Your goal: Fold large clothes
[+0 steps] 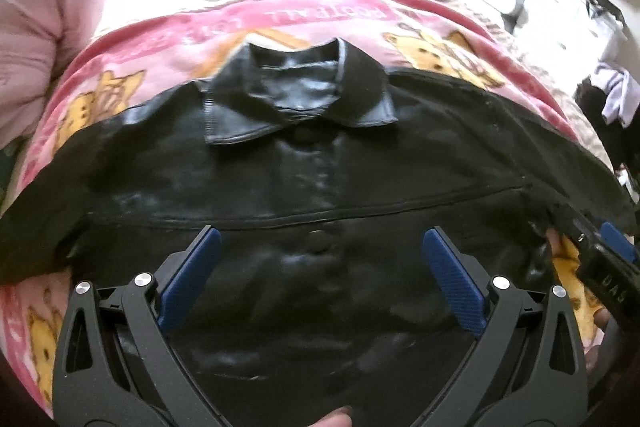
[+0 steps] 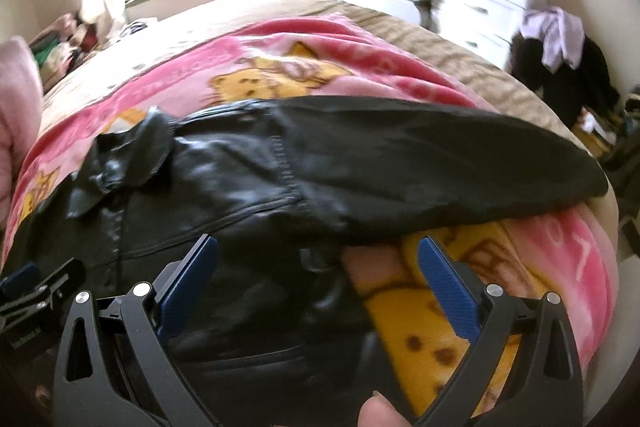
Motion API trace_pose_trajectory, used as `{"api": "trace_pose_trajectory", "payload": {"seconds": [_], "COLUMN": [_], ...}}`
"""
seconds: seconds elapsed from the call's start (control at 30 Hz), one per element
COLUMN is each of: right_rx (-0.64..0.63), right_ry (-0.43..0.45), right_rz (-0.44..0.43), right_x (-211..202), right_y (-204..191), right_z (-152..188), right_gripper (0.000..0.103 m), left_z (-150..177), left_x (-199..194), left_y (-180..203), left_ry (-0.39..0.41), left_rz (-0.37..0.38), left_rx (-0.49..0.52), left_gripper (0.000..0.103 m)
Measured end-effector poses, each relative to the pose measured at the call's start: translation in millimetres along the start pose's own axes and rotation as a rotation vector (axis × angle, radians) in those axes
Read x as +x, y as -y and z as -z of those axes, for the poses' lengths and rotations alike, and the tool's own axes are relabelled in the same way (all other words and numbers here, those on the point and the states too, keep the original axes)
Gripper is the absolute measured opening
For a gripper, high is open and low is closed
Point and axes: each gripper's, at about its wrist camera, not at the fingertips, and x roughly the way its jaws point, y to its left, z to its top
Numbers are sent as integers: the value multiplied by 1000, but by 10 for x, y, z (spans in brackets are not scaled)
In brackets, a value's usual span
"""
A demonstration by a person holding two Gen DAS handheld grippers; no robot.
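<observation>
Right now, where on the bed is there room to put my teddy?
Free: pink blanket beyond the collar, and the yellow patch under the jacket's outstretched sleeve. Crowded: the middle, covered by the jacket.

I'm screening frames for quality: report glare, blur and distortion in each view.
Left wrist view: the window area beyond the bed is blown out white, sheen streaks the black jacket, and fisheye bends the pink blanket into an arc; the open left gripper is sharp. Right wrist view: the jacket sleeve looks motion-smeared, the window glares, and the open right gripper stays crisp.
</observation>
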Motion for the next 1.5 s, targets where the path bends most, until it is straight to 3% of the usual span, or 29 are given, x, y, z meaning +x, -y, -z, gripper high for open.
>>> {"api": "trace_pose_trajectory", "payload": {"seconds": [0.23, 0.67, 0.83, 0.97, 1.13, 1.5], "right_rx": [82, 495, 637, 725, 790, 880], "right_ry": [-9, -93, -95, -66, -40, -4], "right_rz": [107, 275, 232, 192, 208, 378], "right_x": [176, 690, 877, 938, 941, 695], "right_y": [525, 2044, 2482, 2684, 2758, 2722], "right_z": [-129, -305, -269, -247, -286, -238], "right_gripper": [99, 99, 99, 99, 99, 99], "left_z": [-93, -168, -209, -249, -294, -369], "left_x": [253, 591, 610, 629, 574, 320], "left_y": [286, 533, 493, 418, 360, 322], "left_ry": [-28, -75, -54, -43, -12, 72], "left_rz": [14, 8, -9, -14, -28, -9], "left_rx": [34, 81, 85, 76, 82, 77], "left_gripper": [95, 95, 95, 95, 95, 95]}}
